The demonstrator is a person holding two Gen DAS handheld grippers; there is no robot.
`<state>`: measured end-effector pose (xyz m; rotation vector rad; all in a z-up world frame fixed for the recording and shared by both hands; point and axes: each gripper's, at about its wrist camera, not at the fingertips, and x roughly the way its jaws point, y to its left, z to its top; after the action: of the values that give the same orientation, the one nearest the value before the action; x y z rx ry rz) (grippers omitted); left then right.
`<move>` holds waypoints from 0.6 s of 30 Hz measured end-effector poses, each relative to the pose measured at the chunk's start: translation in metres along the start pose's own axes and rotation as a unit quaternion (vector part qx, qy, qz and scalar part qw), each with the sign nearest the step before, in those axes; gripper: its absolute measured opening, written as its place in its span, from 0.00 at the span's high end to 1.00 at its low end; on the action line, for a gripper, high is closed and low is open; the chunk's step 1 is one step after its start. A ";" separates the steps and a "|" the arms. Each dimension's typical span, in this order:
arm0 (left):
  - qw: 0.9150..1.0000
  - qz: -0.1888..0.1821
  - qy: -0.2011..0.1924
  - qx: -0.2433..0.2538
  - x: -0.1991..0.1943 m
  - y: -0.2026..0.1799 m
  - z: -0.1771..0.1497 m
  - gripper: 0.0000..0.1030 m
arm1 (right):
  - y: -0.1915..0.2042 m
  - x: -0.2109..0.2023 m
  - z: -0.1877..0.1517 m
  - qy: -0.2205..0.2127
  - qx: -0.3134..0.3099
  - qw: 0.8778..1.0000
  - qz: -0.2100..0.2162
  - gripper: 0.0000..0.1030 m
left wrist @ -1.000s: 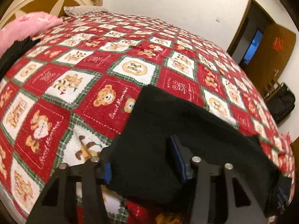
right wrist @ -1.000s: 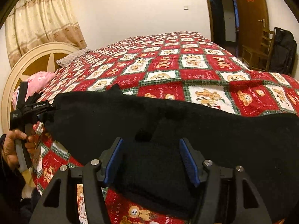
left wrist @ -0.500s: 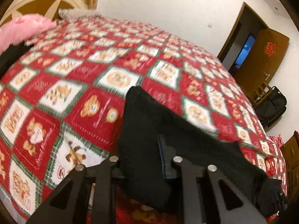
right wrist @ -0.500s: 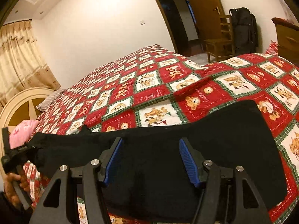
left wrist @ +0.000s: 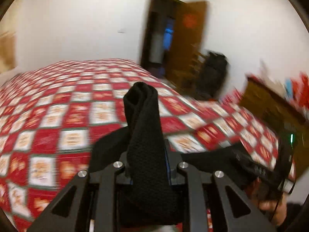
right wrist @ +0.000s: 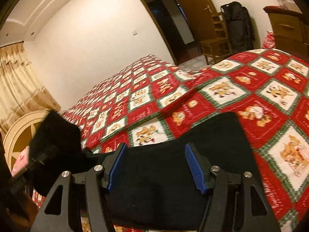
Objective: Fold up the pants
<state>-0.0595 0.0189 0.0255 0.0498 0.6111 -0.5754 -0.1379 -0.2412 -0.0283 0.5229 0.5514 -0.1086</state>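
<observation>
So we've got the black pants (left wrist: 143,141) bunched up and clamped tight in our left gripper (left wrist: 147,166), lifted off the bed (left wrist: 58,116). The rest lies across the quilt (right wrist: 222,89), under our right gripper (right wrist: 155,166), whose jaws sit wide apart, not pinching anything.

The left gripper (left wrist: 147,166) pinched black pants (left wrist: 143,127) bunched upright at six o'clock, over the blurred quilt (left wrist: 58,116).
</observation>
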 end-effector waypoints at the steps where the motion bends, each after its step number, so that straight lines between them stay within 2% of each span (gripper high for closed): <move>1: 1.000 -0.010 0.007 0.012 0.006 -0.010 -0.001 0.78 | -0.004 -0.002 0.000 -0.001 0.005 1.000 -0.003 0.39; 3: 0.998 -0.035 0.021 0.044 0.022 -0.036 -0.005 0.78 | -0.010 -0.005 0.000 0.003 0.015 1.000 -0.001 0.39; 5: 0.996 -0.056 0.037 0.066 0.034 -0.054 -0.005 0.78 | -0.011 -0.007 -0.001 0.007 0.013 1.000 0.020 0.39; 7: 0.995 -0.088 0.041 0.040 0.035 -0.044 0.004 0.78 | 0.000 -0.006 -0.004 0.010 -0.017 0.999 0.033 0.39; 8: 0.995 -0.091 0.037 0.023 0.032 -0.036 0.011 0.78 | 0.012 -0.002 -0.007 0.019 -0.046 0.998 0.046 0.39; 9: 0.995 -0.091 0.030 0.005 0.028 -0.022 0.019 0.78 | 0.023 0.004 -0.010 0.027 -0.068 0.996 0.059 0.46; 11: 0.996 -0.086 0.014 -0.031 0.014 0.010 0.032 0.78 | 0.048 0.015 -0.018 0.049 -0.113 0.989 0.085 0.62; 15: 0.993 -0.041 -0.029 -0.108 -0.022 0.077 0.043 0.78 | 0.107 0.051 -0.043 0.112 -0.183 0.966 0.145 0.62; 18: 0.991 0.004 -0.046 -0.126 -0.039 0.104 0.039 0.78 | 0.150 0.076 -0.067 0.158 -0.217 0.943 0.196 0.62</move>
<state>-0.0100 0.1175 0.0666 -0.2109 0.5903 -0.4860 -0.0694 -0.0752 -0.0501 0.2074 0.7483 0.4772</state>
